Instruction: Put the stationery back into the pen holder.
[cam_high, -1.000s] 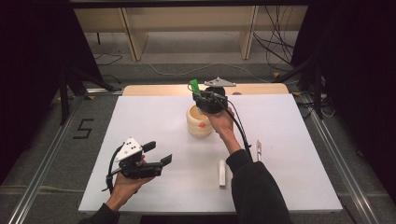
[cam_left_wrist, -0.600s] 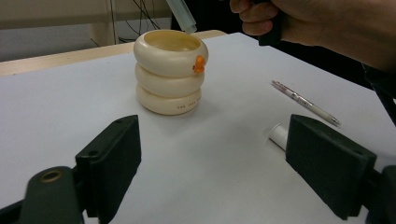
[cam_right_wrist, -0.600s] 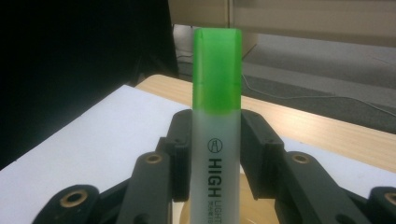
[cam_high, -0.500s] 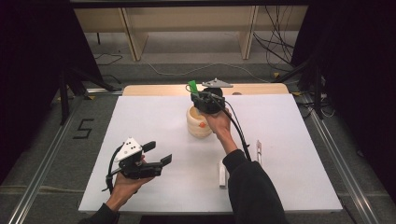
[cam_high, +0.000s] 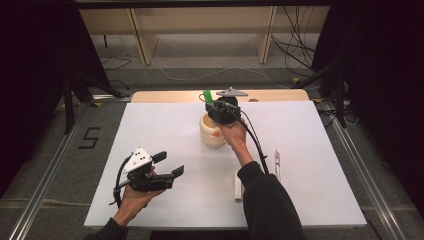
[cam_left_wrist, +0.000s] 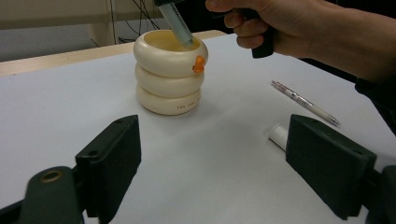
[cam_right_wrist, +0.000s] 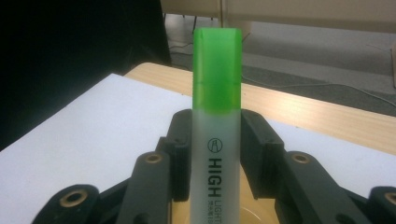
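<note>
Highlighter (cam_right_wrist: 216, 116) with its green cap stands pinched between the right gripper's (cam_right_wrist: 216, 154) jaws, its lower end inside the cream ringed pen holder (cam_left_wrist: 169, 74). Left gripper (cam_left_wrist: 233, 158) hovers spread, holding nothing, near the table's (cam_high: 320, 150) front

Green-capped highlighter (cam_right_wrist: 216, 140); cream ringed holder (cam_left_wrist: 169, 74), orange spot; white table (cam_high: 165, 130).
</note>
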